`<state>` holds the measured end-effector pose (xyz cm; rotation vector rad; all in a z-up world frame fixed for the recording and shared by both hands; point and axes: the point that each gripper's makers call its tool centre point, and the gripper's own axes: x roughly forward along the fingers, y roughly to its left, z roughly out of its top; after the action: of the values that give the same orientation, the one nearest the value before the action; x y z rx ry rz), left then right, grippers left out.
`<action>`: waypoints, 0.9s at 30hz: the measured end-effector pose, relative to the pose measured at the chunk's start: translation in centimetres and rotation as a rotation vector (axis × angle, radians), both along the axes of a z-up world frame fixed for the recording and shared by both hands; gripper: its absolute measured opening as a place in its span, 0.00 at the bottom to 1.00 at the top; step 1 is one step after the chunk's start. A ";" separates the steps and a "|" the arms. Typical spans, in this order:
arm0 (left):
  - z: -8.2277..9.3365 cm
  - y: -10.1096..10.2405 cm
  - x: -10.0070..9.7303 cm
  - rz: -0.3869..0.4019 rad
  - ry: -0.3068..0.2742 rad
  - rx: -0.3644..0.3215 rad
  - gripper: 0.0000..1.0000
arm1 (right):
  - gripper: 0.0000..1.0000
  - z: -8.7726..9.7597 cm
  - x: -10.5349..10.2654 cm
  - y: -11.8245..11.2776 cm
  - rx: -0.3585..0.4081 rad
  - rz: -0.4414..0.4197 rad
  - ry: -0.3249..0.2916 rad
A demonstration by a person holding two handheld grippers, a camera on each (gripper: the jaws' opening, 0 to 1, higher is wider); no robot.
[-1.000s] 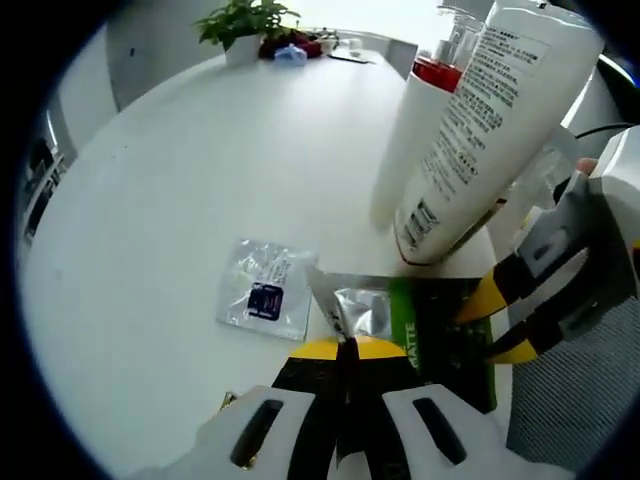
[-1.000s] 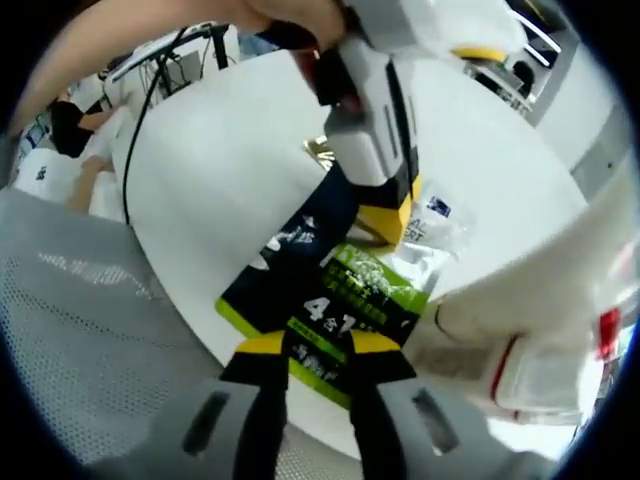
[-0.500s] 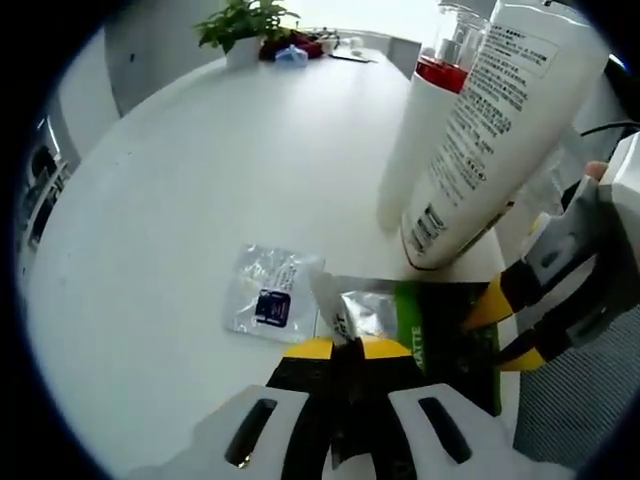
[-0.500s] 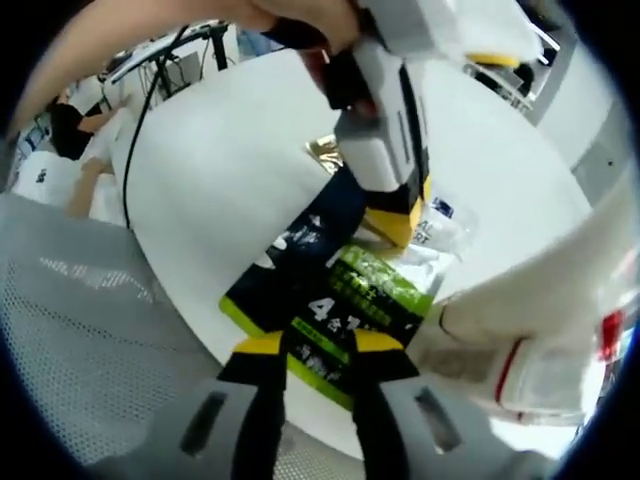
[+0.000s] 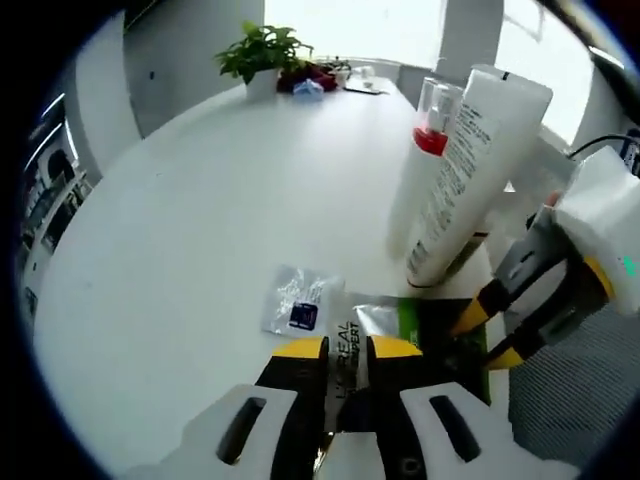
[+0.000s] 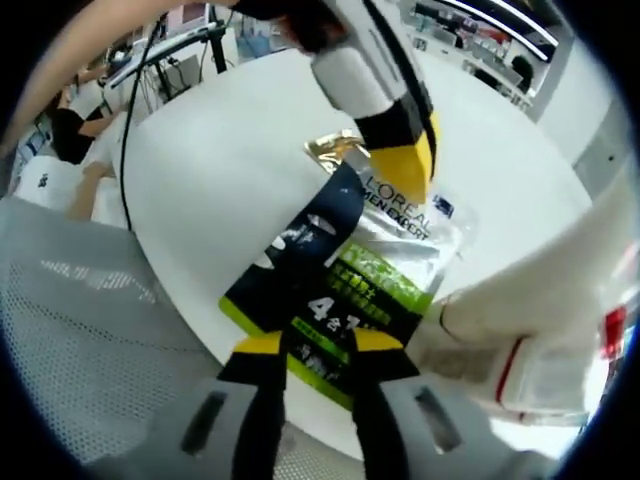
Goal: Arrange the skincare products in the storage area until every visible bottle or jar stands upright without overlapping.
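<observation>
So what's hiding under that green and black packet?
The green and black packet lies flat on the white table, partly over a silvery packet whose edge sticks out. Whatever else sits beneath its middle is covered, so I cannot tell.

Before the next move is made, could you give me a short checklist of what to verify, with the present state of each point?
1. Right gripper grips the green and black sachet at its near edge: ok.
2. Left gripper has let go of the sachet: cannot tell; its jaws stand slightly apart around the far end.
3. White tube stands upright: not ok, it leans against the red-collared pump bottle.
4. Small clear sachet lies free of the big sachet: cannot tell, their edges look close.
5. Sachet rests fully on the white table: not ok, its near end overhangs the table edge.
</observation>
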<state>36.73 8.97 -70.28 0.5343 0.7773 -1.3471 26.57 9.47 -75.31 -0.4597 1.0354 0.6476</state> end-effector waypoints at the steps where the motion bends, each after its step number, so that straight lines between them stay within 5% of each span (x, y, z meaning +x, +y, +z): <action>1: 0.0 0.0 -0.3 -0.015 -0.003 0.003 0.12 | 0.25 0.0 0.0 0.0 0.000 0.000 0.000; 11: -3.2 0.8 -0.4 -0.025 0.007 0.127 0.14 | 0.25 0.1 0.0 0.0 0.002 0.002 -0.004; 27: -4.4 1.3 -0.5 -0.008 -0.008 0.193 0.15 | 0.25 0.1 -0.1 0.0 0.003 0.013 -0.004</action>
<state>36.28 10.26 -74.70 0.6950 0.9054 -1.2836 26.50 9.43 -75.23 -0.4646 1.0286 0.6594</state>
